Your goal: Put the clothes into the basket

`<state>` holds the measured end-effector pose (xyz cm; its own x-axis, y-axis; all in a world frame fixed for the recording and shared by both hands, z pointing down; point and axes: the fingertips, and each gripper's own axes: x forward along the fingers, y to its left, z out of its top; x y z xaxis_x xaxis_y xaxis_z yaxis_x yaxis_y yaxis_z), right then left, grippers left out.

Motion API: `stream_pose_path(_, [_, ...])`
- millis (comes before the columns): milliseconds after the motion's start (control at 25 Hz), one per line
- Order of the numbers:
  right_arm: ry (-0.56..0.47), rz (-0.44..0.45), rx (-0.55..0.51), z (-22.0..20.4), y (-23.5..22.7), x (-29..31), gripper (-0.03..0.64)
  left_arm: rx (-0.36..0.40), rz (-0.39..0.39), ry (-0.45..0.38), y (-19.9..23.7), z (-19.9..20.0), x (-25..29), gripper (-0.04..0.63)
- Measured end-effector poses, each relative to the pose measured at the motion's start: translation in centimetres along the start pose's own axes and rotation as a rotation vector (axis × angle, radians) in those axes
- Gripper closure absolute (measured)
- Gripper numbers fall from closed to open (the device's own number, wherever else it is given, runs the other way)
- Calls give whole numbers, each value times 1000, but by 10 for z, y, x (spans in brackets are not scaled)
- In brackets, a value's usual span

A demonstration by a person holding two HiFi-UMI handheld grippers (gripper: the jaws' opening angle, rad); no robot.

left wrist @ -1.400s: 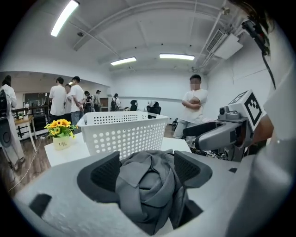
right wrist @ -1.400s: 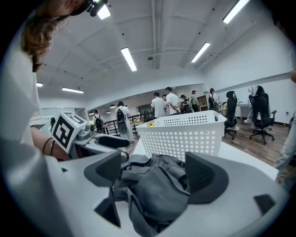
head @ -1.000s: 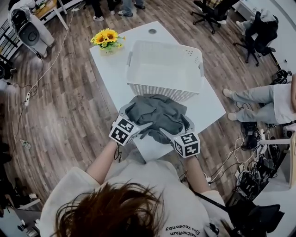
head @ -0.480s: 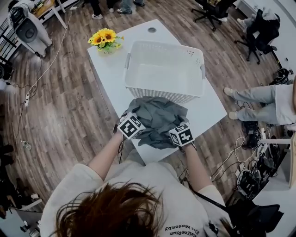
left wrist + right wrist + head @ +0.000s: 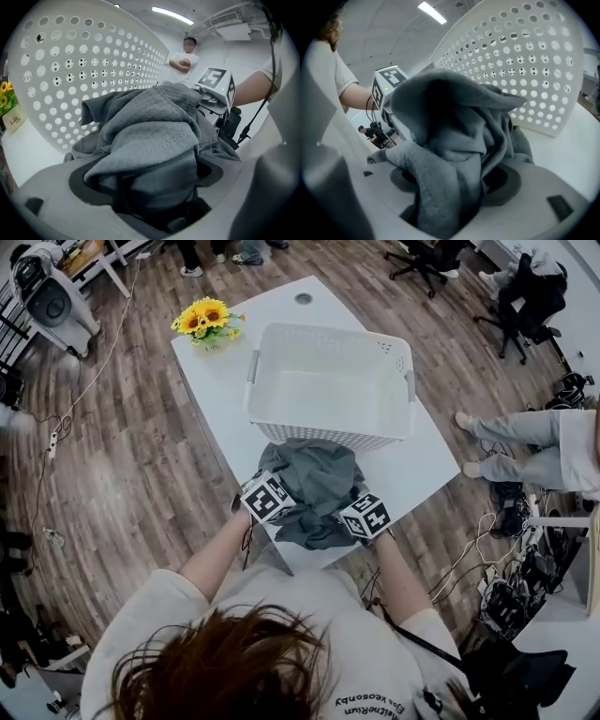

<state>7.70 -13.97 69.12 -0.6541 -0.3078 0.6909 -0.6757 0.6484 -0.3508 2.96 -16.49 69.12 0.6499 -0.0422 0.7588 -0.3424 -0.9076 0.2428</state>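
**GARMENT FLANKED AT BASKET'S NEAR WALL**

The grey garment (image 5: 314, 486) is seen heaped at the table's (image 5: 220, 381) near edge, against the white basket's (image 5: 323, 436) near wall; it is flanked evenly by both tools; the left gripper (image 5: 150, 187), jaws just narrowed slightly, is held wide around cloth; the right gripper (image 5: 447, 192), jaws just closing, is clamped on a fold; the basket lies straight beyond.

Clothes (image 5: 314, 486) on table (image 5: 211, 399), just before basket (image 5: 328, 432); flowers (image 5: 206, 317) at far-left corner.

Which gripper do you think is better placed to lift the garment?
Probably right: the right gripper's jaws have just been closing onto the grey garment; the left gripper's, barely closing, stand wide around it.
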Motion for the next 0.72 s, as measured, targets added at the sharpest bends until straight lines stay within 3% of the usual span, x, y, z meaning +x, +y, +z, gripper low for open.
stream_pose_path(160, [-28, 26, 8, 4, 7, 1, 346, 6, -21, -10, -3, 3, 0, 139])
stream_pose_path(360, [-95, -34, -25, 12, 8, -3, 415, -22, -18, -65, -7, 9, -4, 240])
stream_pose_path(560, [-119, -96, -97, 24, 16, -16, 434, -63, 5, -134, -15, 16, -17, 287])
stream_pose_path(720, [-154, -114, -156, 37, 31, -39, 436, -44, 26, -187, -31, 30, -39, 295])
